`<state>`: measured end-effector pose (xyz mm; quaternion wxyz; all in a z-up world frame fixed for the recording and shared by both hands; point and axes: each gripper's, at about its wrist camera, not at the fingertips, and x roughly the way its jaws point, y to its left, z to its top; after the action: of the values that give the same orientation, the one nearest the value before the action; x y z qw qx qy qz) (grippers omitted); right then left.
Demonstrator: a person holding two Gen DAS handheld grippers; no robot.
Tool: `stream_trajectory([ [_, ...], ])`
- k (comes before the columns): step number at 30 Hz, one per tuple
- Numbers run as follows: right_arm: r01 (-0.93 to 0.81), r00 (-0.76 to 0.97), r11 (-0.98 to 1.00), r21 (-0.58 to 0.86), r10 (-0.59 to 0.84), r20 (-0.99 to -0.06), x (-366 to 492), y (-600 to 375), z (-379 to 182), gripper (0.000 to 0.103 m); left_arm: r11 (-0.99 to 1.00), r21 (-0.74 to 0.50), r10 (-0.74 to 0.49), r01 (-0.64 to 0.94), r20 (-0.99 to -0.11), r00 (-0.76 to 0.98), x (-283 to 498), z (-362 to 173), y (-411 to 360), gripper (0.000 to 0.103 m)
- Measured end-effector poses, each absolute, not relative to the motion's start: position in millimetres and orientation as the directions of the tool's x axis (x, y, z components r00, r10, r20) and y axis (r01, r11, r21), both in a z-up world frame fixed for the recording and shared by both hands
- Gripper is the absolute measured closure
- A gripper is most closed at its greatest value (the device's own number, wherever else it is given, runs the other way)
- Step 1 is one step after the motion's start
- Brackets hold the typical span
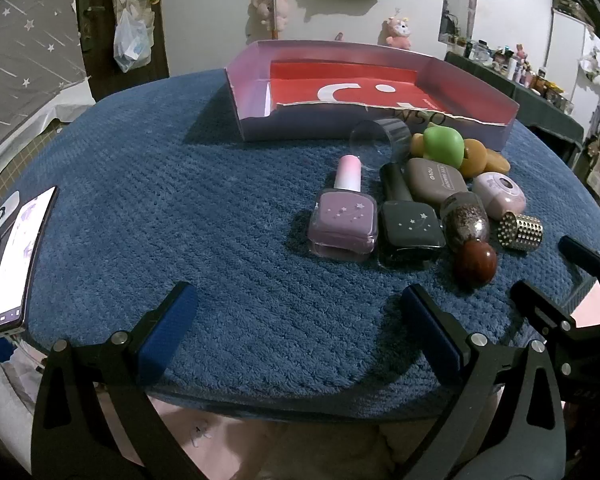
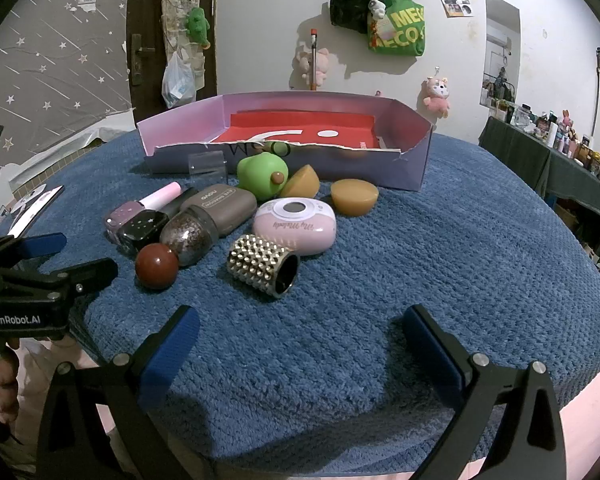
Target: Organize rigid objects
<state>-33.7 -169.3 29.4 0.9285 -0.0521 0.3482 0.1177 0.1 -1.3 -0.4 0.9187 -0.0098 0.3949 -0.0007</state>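
A shallow cardboard box [image 2: 412, 160] with lilac walls, a red floor and a torn front wall stands open at the back of the blue-covered table [image 2: 420, 280], and the small things lie clustered just in front of it. Nearest the box are a clear plastic cap [image 2: 207, 164], a green apple-shaped toy [image 2: 260, 174] and two amber half-domes [image 2: 354, 196]; before these lie a taupe compact [image 2: 224, 206] and a pink oval case [image 2: 296, 220]. On the left a lilac nail-polish bottle [image 1: 344, 216] and a black one [image 1: 408, 226] lie side by side, then a glitter-filled bottle [image 2: 186, 236] touching a dark red ball [image 2: 156, 266], and a gold studded cylinder [image 2: 262, 270] on its side.
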Motion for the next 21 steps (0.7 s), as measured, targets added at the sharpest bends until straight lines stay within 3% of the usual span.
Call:
stream_trajectory([
  [21,-0.257,0.731,0.966,-0.013,0.186,-0.657,-33.3,-168.8,28.8,0.0,1.0,-0.017,-0.017,0.007,-0.725,0.689,1.3,-0.6,-0.6,0.0],
])
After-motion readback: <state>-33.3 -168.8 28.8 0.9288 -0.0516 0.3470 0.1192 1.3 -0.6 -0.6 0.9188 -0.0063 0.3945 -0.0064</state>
